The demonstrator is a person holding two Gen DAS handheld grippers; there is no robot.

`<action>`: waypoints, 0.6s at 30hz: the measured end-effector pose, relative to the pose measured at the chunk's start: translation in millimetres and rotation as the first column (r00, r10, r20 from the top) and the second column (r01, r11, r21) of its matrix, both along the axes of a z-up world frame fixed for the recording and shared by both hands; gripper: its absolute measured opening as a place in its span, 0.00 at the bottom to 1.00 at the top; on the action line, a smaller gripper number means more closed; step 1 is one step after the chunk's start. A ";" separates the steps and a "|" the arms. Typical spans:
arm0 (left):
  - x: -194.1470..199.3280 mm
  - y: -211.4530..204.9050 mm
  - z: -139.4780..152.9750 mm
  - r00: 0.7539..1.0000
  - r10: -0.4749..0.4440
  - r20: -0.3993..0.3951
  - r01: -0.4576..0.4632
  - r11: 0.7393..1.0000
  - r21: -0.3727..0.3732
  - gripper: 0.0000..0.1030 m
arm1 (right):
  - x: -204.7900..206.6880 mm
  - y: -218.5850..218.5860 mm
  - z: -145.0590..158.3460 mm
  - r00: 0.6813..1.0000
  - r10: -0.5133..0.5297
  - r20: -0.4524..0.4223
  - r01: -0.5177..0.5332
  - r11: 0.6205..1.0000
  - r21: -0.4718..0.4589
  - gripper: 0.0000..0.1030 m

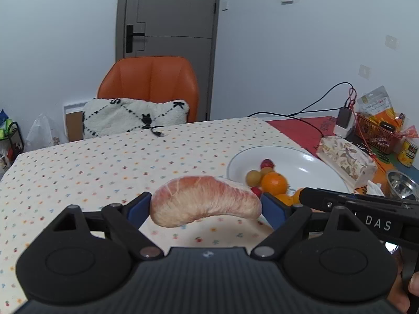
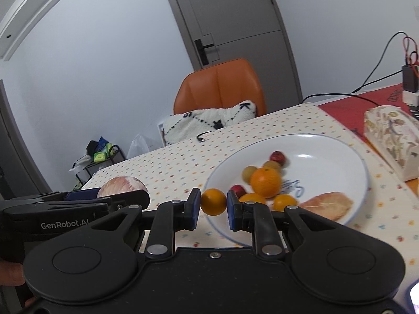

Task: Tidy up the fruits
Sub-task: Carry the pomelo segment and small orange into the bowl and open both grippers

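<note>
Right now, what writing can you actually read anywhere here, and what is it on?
"GenRobot.AI": side of the left hand-held gripper.
"DAS": side of the right hand-held gripper.
"S" and "K": cushion.
Blue script on the plate: blurred.
Red mat, snack bag, can: too small to read.

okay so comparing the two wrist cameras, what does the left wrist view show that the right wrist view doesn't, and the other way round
Only the left wrist view shows the red basket, the snack pouch, the yellow can and the steel bowl at the table's right end.

Only the right wrist view shows the right gripper shut on a small orange fruit, and a second pomelo segment lying on the plate.

Both show the white plate of fruit, the large orange, the tissue pack, the orange chair, and the left gripper holding a pomelo segment.
</note>
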State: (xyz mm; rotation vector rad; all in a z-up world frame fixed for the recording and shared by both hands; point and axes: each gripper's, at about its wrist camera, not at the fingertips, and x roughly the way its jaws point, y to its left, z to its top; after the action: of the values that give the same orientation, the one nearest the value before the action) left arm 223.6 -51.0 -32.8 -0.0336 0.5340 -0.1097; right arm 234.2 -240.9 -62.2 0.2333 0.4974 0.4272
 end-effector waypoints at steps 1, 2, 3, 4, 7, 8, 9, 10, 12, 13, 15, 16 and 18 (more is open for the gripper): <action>1.0 -3.4 0.5 1.000 -0.005 0.001 0.005 1.000 0.000 0.86 | -0.2 -3.4 -0.2 1.000 -0.007 0.000 0.007 1.000 0.002 0.19; 1.4 -6.8 0.6 1.000 -0.010 0.002 0.010 1.000 0.000 0.86 | -0.2 -7.5 -0.4 1.000 -0.013 0.000 0.013 1.000 0.004 0.19; 2.4 -10.6 1.0 1.000 -0.015 0.003 0.015 1.000 0.000 0.86 | -0.5 -11.7 -1.1 1.000 -0.021 0.000 0.021 1.000 0.005 0.19; 3.3 -14.3 1.7 1.000 -0.019 0.003 0.019 1.000 0.001 0.86 | -0.3 -15.8 -1.5 1.000 -0.027 0.000 0.027 1.000 0.007 0.19; 7.1 -26.1 3.5 0.999 -0.036 0.004 0.036 0.999 0.009 0.86 | -0.6 -27.5 -3.5 0.999 -0.047 -0.003 0.047 0.999 0.011 0.19; 7.8 -29.8 4.1 0.999 -0.042 0.006 0.042 0.999 0.011 0.86 | -0.3 -32.1 -4.1 0.999 -0.053 -0.004 0.053 0.998 0.013 0.19; 8.9 -33.6 4.9 0.999 -0.047 0.008 0.047 0.999 0.012 0.86 | -0.3 -36.8 -4.7 0.998 -0.060 -0.004 0.060 0.998 0.016 0.19; 10.0 -37.3 5.4 0.999 -0.052 0.009 0.052 0.999 0.013 0.86 | -0.6 -41.5 -5.3 0.998 -0.067 -0.005 0.068 0.998 0.019 0.19; 12.3 -44.7 6.0 0.998 -0.063 0.012 0.063 0.998 0.016 0.86 | -0.2 -50.6 -6.9 0.997 -0.082 -0.008 0.082 0.996 0.024 0.19; 13.4 -48.0 6.1 0.998 -0.068 0.012 0.068 0.998 0.016 0.86 | 0.8 -54.7 -7.9 0.996 -0.089 -0.011 0.089 0.996 0.026 0.19; 16.7 -54.2 5.4 0.997 -0.078 0.010 0.077 0.997 0.014 0.86 | 2.1 -63.2 -10.0 0.995 -0.103 -0.015 0.104 0.994 0.031 0.19; 18.7 -57.0 4.5 0.997 -0.082 0.007 0.082 0.997 0.013 0.86 | 3.1 -66.9 -10.5 0.994 -0.110 -0.016 0.111 0.993 0.033 0.19; 22.9 -63.2 2.4 0.996 -0.090 0.000 0.090 0.996 0.016 0.86 | 4.8 -73.0 -12.2 0.992 -0.122 -0.021 0.123 0.992 0.037 0.19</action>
State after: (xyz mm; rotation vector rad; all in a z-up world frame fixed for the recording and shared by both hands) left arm 246.4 -114.2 -30.5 0.0058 0.5354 -0.1937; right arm 239.0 -313.9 -74.4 0.3032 0.4902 0.3148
